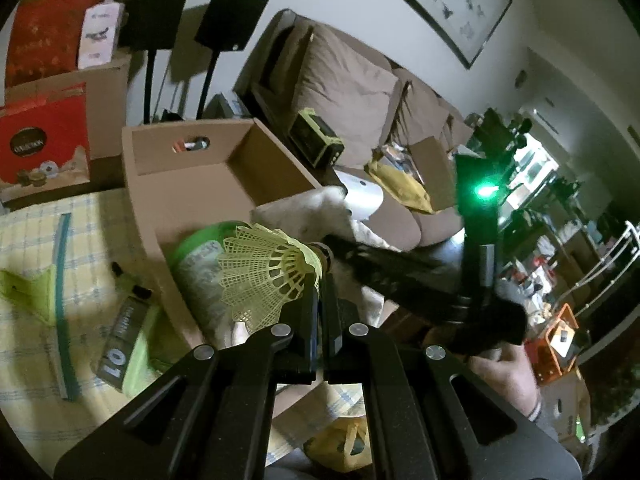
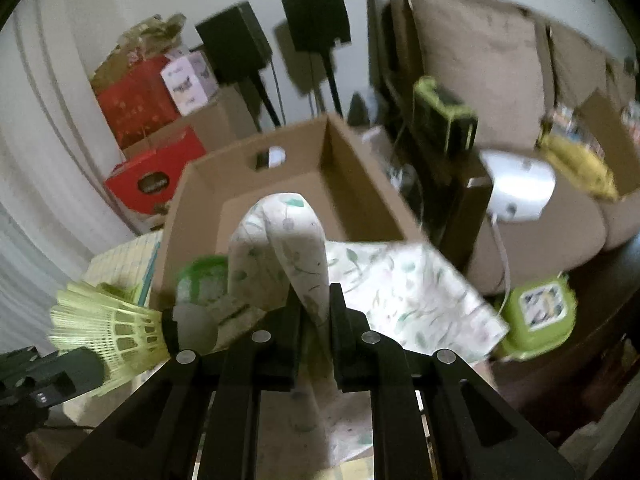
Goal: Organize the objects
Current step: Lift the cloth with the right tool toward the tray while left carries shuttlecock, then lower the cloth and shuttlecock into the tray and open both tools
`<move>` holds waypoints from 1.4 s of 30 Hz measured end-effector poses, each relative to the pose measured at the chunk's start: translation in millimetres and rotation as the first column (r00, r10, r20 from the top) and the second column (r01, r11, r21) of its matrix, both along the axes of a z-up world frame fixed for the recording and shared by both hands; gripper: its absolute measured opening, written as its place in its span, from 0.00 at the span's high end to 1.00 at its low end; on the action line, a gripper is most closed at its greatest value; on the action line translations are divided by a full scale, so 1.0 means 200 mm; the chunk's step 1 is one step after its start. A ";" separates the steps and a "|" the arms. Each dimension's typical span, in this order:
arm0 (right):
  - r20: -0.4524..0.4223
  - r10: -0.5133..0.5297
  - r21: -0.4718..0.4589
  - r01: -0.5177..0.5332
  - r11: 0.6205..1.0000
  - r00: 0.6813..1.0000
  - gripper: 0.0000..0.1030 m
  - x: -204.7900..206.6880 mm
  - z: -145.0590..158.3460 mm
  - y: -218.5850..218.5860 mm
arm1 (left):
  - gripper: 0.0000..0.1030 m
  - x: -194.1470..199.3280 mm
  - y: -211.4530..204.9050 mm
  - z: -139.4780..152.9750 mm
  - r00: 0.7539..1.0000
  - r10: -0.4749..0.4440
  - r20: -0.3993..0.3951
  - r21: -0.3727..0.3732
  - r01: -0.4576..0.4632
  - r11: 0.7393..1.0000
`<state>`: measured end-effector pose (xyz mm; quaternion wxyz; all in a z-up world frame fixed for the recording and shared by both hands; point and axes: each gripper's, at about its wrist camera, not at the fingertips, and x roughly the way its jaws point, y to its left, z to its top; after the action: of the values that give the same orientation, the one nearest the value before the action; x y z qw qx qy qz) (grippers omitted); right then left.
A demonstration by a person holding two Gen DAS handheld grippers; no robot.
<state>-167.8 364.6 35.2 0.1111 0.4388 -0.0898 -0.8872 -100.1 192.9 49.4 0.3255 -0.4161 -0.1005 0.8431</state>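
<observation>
Shuttlecock: a yellow plastic shuttlecock (image 1: 269, 276) is pinched at its cork end in the left gripper (image 1: 320, 280), skirt fanned out to the left, held in the air just above the near edge of the cardboard box (image 1: 224, 168).
Left jaws: closed tight on the shuttlecock's base, with almost no gap between them.
Cloth: a white leaf-print cloth (image 2: 280, 248) is bunched up between the fingers of the right gripper (image 2: 316, 300); its loose end drapes over the box's near right corner and down toward the table.
Right jaws: clamped on a fold of the cloth.
Box: open-topped, with a hand-hole in its far wall; a green-lidded container (image 2: 202, 280) lies inside at the near left, partly under the cloth.
Step in hand: by the look of it, loading the box, with both items carried to its rim and neither yet released.
Next move: likely to bring each gripper over the bare floor of the box, lower it and open the jaws; the trailing cloth needs gathering inward so it does not hang outside, and the shuttlecock is light enough to roll once it lands.
Left on the table: a teal strip (image 1: 62, 304), a dark packet marked "07" (image 1: 124, 344) and green scraps on the checked tablecloth (image 1: 24, 236), beside the box; a green lunch box (image 2: 538, 316) sits off to the right.
Beyond: a brown sofa (image 1: 348, 80), red gift boxes (image 1: 44, 148) and two black speakers on stands.
</observation>
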 end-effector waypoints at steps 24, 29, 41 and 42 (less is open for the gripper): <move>0.071 0.024 0.081 -0.030 0.996 0.997 0.76 -0.11 -0.21 0.04 | 0.99 -0.05 0.11 -0.08 0.999 -0.034 0.037 -0.024 0.035 0.999; -0.007 0.024 0.039 -0.024 0.999 1.000 0.58 0.00 -0.07 0.11 | 0.99 -0.07 0.13 -0.10 0.998 -0.040 0.049 -0.020 0.041 0.999; -0.074 -0.038 -0.020 0.036 0.999 0.997 0.54 0.16 0.11 0.23 | 0.52 -0.08 0.28 -0.18 0.997 -0.050 0.064 -0.106 0.057 0.993; -0.075 -0.039 -0.019 0.038 0.999 0.996 0.54 0.16 0.11 0.24 | 0.51 -0.08 0.27 -0.18 0.996 -0.049 0.070 -0.090 0.055 0.994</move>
<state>-135.3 411.8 57.5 0.1013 0.4023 -0.1017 -0.9042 -116.1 246.1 14.1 0.3244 -0.4614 -0.0617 0.8234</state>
